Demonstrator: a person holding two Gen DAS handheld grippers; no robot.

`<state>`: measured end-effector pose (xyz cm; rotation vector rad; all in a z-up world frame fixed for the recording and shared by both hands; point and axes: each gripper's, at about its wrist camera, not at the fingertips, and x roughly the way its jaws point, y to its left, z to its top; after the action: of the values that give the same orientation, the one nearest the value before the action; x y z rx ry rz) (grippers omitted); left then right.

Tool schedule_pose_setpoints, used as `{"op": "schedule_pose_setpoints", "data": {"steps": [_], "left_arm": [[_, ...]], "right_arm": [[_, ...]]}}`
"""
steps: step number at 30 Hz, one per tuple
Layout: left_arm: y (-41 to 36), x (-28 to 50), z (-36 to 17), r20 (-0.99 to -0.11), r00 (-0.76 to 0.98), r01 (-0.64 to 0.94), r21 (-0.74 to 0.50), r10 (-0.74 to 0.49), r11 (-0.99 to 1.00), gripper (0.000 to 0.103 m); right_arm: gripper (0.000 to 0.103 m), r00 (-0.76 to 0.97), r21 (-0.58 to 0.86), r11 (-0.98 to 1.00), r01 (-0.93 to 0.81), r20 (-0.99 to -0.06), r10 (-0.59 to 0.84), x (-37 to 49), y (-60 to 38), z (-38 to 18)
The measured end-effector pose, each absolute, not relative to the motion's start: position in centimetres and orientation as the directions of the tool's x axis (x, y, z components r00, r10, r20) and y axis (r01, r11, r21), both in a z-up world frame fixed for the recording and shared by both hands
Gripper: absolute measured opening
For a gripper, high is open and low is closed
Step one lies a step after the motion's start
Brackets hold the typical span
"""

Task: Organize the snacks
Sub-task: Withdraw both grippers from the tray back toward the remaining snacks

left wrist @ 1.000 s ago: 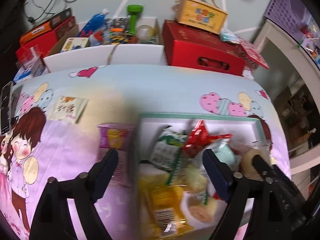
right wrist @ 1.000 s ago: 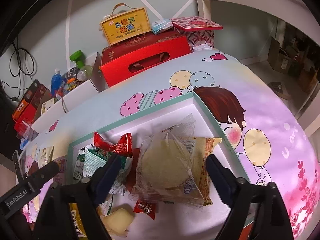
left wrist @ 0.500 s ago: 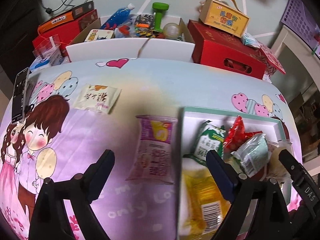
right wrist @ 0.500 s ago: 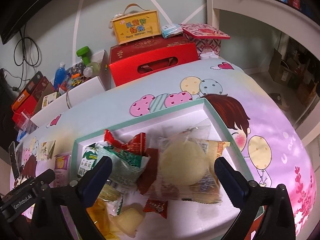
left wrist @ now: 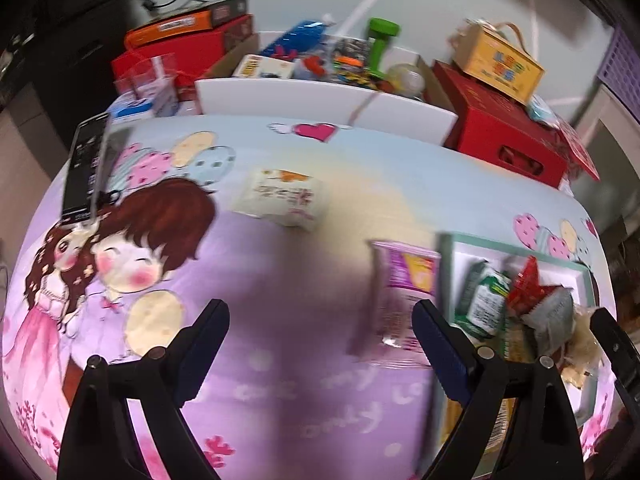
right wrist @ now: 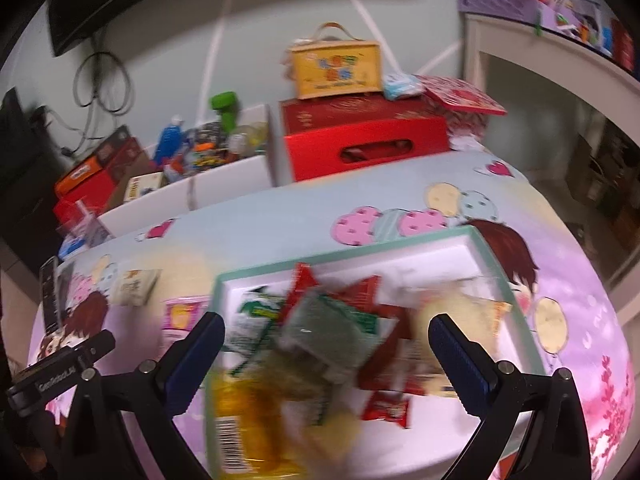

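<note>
A white tray with a teal rim [right wrist: 344,256] holds a pile of snacks: a green packet [right wrist: 332,332], red packets [right wrist: 360,292] and a yellow bag [right wrist: 244,412]. My right gripper [right wrist: 326,332] hovers open over this pile, holding nothing. A purple snack packet [left wrist: 404,288] lies on the tablecloth just left of the tray [left wrist: 520,246], beside my left gripper's right finger. A cream packet [left wrist: 284,196] lies farther back. My left gripper [left wrist: 320,320] is open and empty above the bare cloth. Both views are blurred by motion.
A black phone [left wrist: 86,168] lies at the table's left edge. Behind the table stand a white box of odds and ends [left wrist: 320,96], a red carton [right wrist: 364,144] with a yellow case [right wrist: 336,66] on top, and stacked red boxes [left wrist: 176,48].
My left gripper has swung left, off the tray and over the open cloth, with the purple packet now at its right. The right gripper has shifted left across the tray.
</note>
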<state>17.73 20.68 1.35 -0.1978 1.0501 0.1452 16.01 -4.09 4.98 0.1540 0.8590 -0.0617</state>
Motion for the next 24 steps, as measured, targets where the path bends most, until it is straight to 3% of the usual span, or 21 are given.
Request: {"op": "schedule_pose_setpoints", "data": {"steps": [15,24], "left_arm": [[29.5,15.7,0.7,-0.875,0.478,-0.382,-0.124,0.08,0.916,0.093],[30.3,16.4,-0.9,-0.885,0.462,-0.374,-0.137,0.056,0.917,0.093]], "right_arm": [[0.103,0.64,0.176,0.977,-0.121,-0.738,0.212,16.6,5.3,3.8],[0.103,0.609,0.181,0.97,-0.161,-0.755,0.242,17.5,7.9,1.7]]}}
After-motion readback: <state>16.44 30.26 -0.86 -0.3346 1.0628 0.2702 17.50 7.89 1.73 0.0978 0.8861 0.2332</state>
